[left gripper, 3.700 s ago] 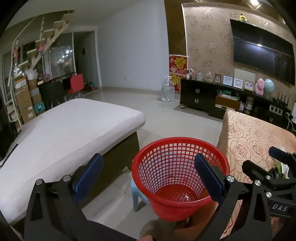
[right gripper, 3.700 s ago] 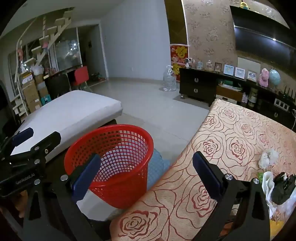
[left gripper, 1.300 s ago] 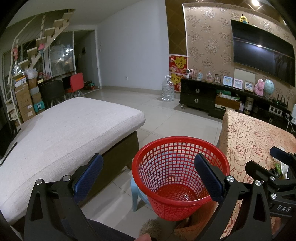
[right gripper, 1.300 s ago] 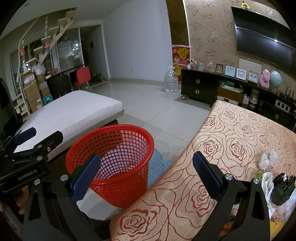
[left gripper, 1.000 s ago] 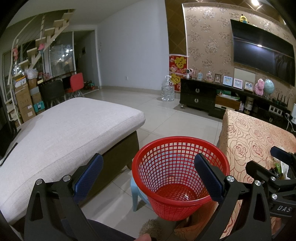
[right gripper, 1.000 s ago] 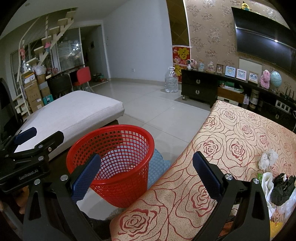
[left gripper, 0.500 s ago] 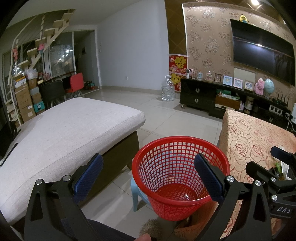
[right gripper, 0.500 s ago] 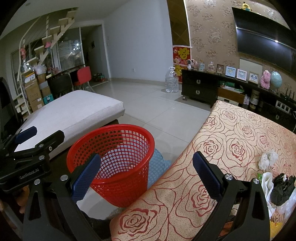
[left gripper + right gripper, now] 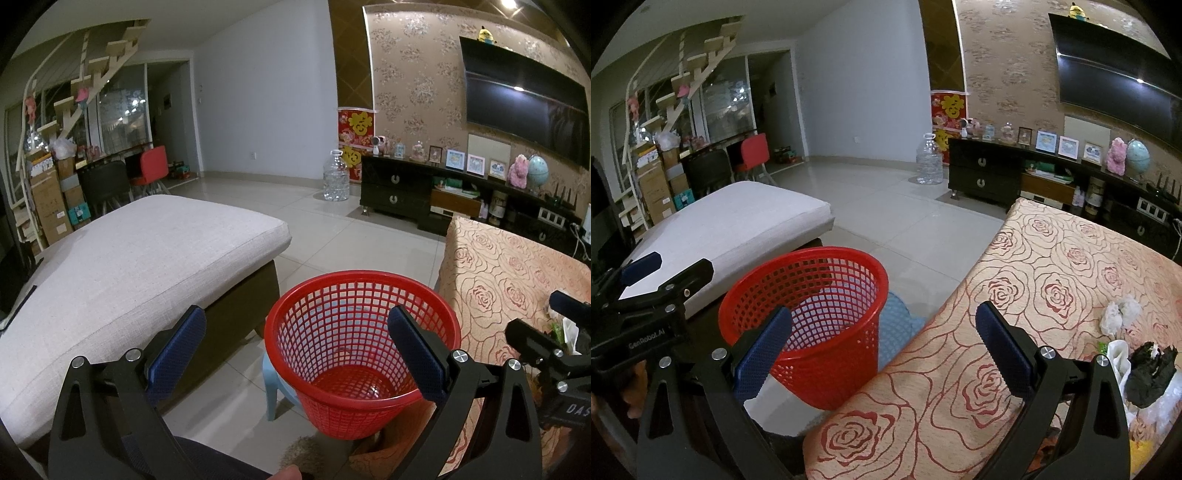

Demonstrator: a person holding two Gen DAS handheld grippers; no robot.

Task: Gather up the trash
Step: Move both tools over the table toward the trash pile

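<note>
Nothing has shifted: red basket (image 9: 364, 354) (on a stool (image 9: 275, 384)) beside table (image 9: 1052, 266).

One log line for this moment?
left: open, idle | right: open, idle | basket: empty | trash: on table

I count one red basket (image 9: 362, 354), one blue stool (image 9: 275, 384) under it, two white tissue wads (image 9: 1119, 314), one black crumpled scrap (image 9: 1148, 373), one water jug (image 9: 335, 176)

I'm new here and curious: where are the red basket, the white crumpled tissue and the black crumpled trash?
red basket (image 9: 846, 258), right wrist view, far rim.
white crumpled tissue (image 9: 1117, 314), right wrist view, middle.
black crumpled trash (image 9: 1148, 373), right wrist view, middle.
</note>
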